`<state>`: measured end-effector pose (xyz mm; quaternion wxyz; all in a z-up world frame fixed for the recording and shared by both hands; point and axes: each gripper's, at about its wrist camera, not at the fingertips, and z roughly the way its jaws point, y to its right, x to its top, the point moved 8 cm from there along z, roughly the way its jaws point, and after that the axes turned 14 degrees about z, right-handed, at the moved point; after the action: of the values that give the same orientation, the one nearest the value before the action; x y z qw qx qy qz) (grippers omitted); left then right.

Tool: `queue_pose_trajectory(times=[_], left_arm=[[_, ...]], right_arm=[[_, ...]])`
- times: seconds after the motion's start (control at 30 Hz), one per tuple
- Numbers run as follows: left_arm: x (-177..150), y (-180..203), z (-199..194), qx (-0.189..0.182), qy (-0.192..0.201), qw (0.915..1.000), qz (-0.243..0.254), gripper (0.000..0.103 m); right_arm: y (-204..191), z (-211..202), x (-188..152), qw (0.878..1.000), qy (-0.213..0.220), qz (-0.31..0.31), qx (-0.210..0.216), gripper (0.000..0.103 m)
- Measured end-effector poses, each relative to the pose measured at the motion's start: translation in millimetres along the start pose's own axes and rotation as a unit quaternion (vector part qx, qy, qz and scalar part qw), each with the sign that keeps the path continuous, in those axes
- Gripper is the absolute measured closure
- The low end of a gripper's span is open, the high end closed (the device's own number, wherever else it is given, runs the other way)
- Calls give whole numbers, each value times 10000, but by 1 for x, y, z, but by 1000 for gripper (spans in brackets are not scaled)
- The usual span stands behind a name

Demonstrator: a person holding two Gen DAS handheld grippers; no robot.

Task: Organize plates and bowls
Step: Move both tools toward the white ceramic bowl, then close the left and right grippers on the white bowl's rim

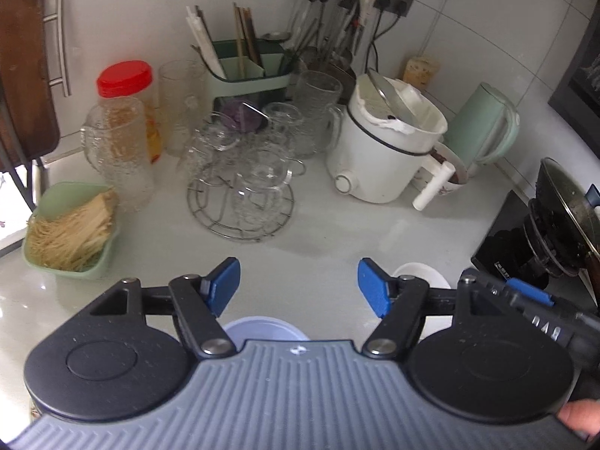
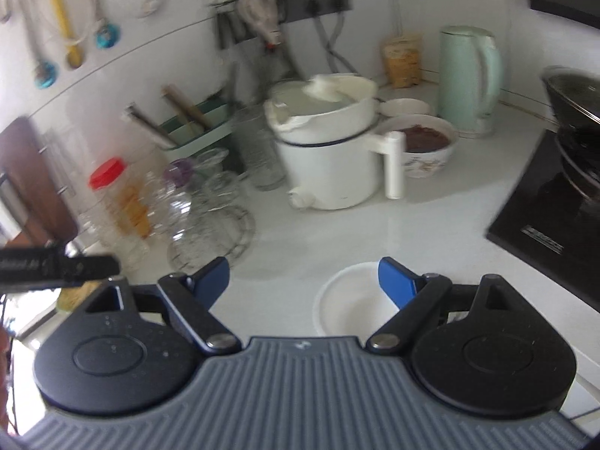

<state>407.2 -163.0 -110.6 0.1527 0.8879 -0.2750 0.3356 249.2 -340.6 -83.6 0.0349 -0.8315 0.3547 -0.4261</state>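
- While both tools hang above the white counter (image 1: 322, 225), the left gripper (image 1: 298, 287) has its blue-padded fingers (image 1: 225, 285) spread wide with nothing between them.
- Just under the left gripper's body, a pale blue bowl (image 1: 262, 328) sits on the counter, only its far rim showing past the grey housing.
- Beside the left gripper's right finger lies a white bowl (image 1: 422, 273), mostly hidden by the finger arm.
- Seen from the right wrist, the right gripper (image 2: 303, 281) also has its fingers (image 2: 395, 281) parted and empty; the right pad hangs over the white bowl's far rim, though whether it touches cannot be told.
- That white bowl (image 2: 352, 303) rests upright on the counter, near the front edge and well apart from the cooker.
- Farther back stands a white electric pot (image 1: 378, 153) with a tilted lid and a white handle; just beside its handle is a flowered bowl (image 2: 423, 150) holding something dark brown, and a small white dish (image 2: 405, 107) sits behind it.
- A mint green kettle (image 1: 483, 127) stands close to the tiled wall, right of the pot.
- Left of the pot, clear glass mugs (image 1: 243, 157) crowd a wire rack, with a red-lidded jar (image 1: 127, 90) and a green utensil holder (image 1: 247, 71) behind them.
- A green tray of dry noodles (image 1: 71, 232) lies at the far left of the counter.
- A black induction hob (image 2: 555, 217) carries a dark wok at the right.
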Motion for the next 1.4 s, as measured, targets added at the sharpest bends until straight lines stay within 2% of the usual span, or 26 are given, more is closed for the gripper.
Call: queue_pose_trajectory(times=[0.2,0.33,0.43,0.7,0.8,0.87,0.9,0.93,1.0,1.07,1.13,1.3,1.4], left_arm=[[-1,35,18,-182,-105,9998,62,29],[-3,58,32,-233,-198,9995,65,29],[-4,73,41,-281,-233,9993,125,29],[-15,103,87,-556,-450,9973,134,29],[-21,109,110,-550,-604,9966,117,29],[-25,113,126,-643,-725,9953,77,30],[-27,116,133,-720,-772,9944,62,30],[-29,116,140,-751,-821,9938,53,30],[-35,118,154,-641,-1003,9929,96,30],[-38,123,162,-511,-1106,9922,252,30],[-40,127,171,-484,-1130,9916,394,31],[-43,128,195,-794,-1330,9879,68,40],[-42,133,204,-822,-1365,9871,138,56]], right_arm=[[35,-3,18,9996,188,138,-130,15],[60,4,18,9996,152,48,-237,15],[76,15,15,9987,95,-159,-469,16],[112,41,11,9988,-101,-215,-421,17],[120,54,4,9988,-373,-98,-309,28],[122,62,-2,9984,-515,-81,-200,30],[123,66,-6,9981,-597,-58,-164,34],[124,70,-9,9977,-667,-8,-97,47],[124,78,-18,9964,-846,14,-94,57],[124,83,-21,9964,-836,59,-108,58],[123,87,-24,9962,-858,90,-85,65],[119,100,-30,9948,-1005,102,-144,76],[118,106,-32,9940,-1073,132,-145,81]])
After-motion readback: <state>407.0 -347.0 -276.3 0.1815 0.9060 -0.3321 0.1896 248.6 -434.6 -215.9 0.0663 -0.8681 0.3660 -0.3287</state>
